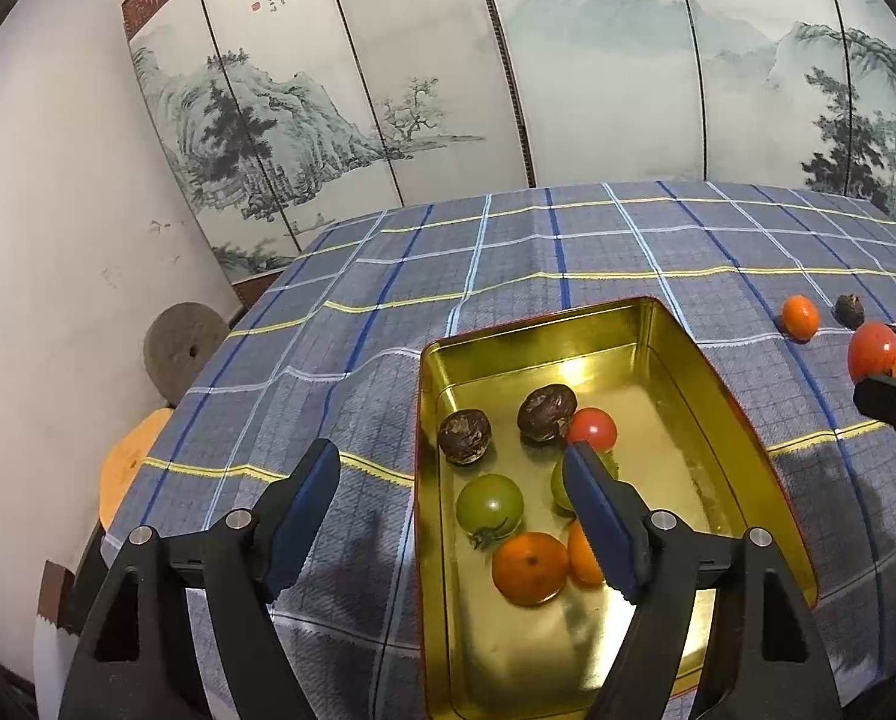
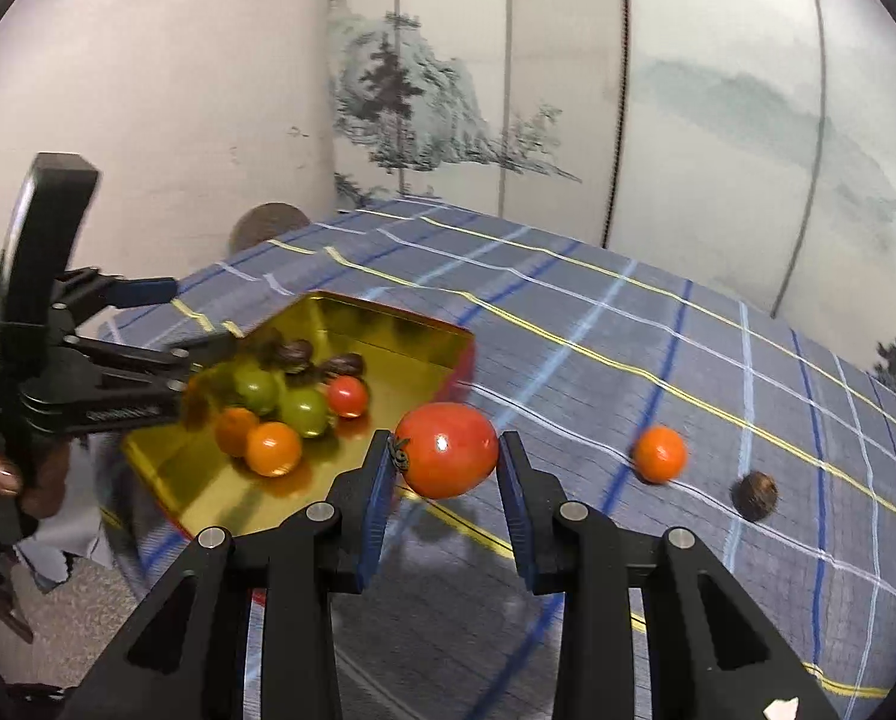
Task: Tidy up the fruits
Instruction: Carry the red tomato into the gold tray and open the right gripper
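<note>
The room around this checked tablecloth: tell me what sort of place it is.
Probably a home room set up for recording. A table under a plaid tablecloth stands against a folding screen painted with ink landscapes and calligraphy, beside a plain white wall, with a gold tin of fruit on it.

you've got a glossy gold metal tin (image 1: 628, 324) on a matt checked cloth (image 1: 388, 276); your red tomato (image 2: 448, 450) looks smooth and shiny.

gold tin (image 1: 658, 324), blue plaid tablecloth (image 1: 508, 252)
</note>
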The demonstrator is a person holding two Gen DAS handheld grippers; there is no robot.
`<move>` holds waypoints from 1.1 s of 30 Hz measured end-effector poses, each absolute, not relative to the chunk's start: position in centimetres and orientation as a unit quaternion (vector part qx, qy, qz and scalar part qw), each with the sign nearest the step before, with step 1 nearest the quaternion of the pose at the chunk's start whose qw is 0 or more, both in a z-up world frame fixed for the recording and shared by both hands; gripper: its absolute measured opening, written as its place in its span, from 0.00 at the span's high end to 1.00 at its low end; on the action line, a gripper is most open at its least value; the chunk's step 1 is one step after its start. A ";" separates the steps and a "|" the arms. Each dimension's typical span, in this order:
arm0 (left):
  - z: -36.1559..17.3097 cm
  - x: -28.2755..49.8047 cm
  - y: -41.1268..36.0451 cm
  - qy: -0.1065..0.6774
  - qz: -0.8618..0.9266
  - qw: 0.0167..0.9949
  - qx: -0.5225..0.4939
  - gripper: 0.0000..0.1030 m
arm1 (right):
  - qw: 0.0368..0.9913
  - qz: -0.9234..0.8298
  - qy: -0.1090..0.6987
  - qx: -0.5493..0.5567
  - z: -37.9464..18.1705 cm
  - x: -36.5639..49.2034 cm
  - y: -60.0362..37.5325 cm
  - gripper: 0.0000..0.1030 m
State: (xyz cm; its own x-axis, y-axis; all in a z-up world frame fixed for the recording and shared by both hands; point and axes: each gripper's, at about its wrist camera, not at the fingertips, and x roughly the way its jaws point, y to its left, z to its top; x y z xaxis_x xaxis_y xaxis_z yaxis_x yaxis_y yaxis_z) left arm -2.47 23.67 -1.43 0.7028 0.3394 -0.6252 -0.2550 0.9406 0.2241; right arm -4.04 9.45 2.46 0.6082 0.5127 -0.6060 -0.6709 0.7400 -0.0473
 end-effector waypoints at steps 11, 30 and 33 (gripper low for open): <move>-2.0 -2.5 23.8 0.355 0.175 0.915 0.078 0.25 | 0.859 0.381 0.299 -0.167 1.4 -5.3 14.2 0.69; -2.9 -2.8 25.1 0.364 0.185 0.910 0.069 0.24 | 0.833 0.400 0.336 -0.183 -1.6 -4.5 17.6 0.69; -3.0 -2.8 25.4 0.367 0.187 0.909 0.065 0.23 | 0.832 0.399 0.339 -0.187 -2.0 -4.3 17.9 0.69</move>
State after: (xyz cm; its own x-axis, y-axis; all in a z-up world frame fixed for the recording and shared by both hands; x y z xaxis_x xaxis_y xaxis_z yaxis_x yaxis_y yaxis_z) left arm -2.84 25.38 -2.96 0.6611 0.3876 -0.6424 -0.2917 0.9216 0.2560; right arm -4.25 17.94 -1.97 0.4528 0.5367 -0.7120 -0.7897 0.6121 -0.0408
